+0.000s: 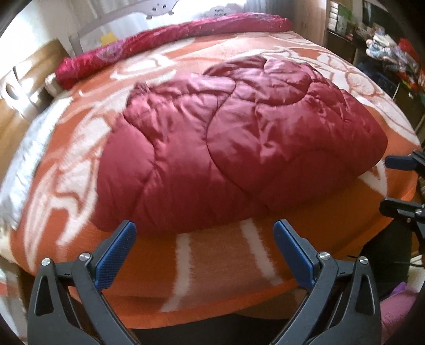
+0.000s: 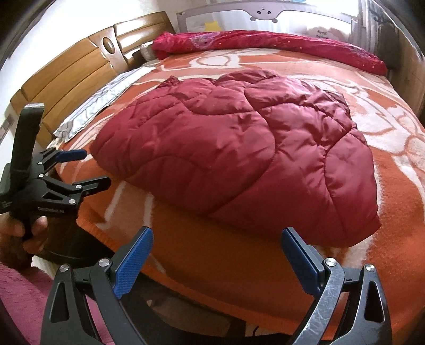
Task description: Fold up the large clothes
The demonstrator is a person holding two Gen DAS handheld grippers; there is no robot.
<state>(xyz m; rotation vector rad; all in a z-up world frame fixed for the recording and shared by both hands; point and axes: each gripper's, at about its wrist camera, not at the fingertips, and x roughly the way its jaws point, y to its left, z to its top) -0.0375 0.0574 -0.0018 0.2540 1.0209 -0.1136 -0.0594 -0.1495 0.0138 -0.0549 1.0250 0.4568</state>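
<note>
A dark red quilted puffer garment point(image 1: 225, 148) lies folded in a thick bundle on the bed's orange and white blanket point(image 1: 217, 265); it also shows in the right wrist view point(image 2: 239, 159). My left gripper point(image 1: 204, 233) is open and empty, just short of the bundle's near edge. My right gripper point(image 2: 216, 241) is open and empty, in front of the bundle's near right corner. The left gripper point(image 2: 90, 167) also shows at the left of the right wrist view, held by a hand. The right gripper point(image 1: 390, 183) shows at the right edge of the left wrist view.
A rolled pink-red quilt point(image 2: 265, 42) lies along the bed's far side by a grey bed rail point(image 2: 263, 10). A wooden headboard point(image 2: 71, 71) and a grey-white pillow point(image 2: 98, 100) are at the left. Cluttered shelves point(image 1: 385, 50) stand to the right.
</note>
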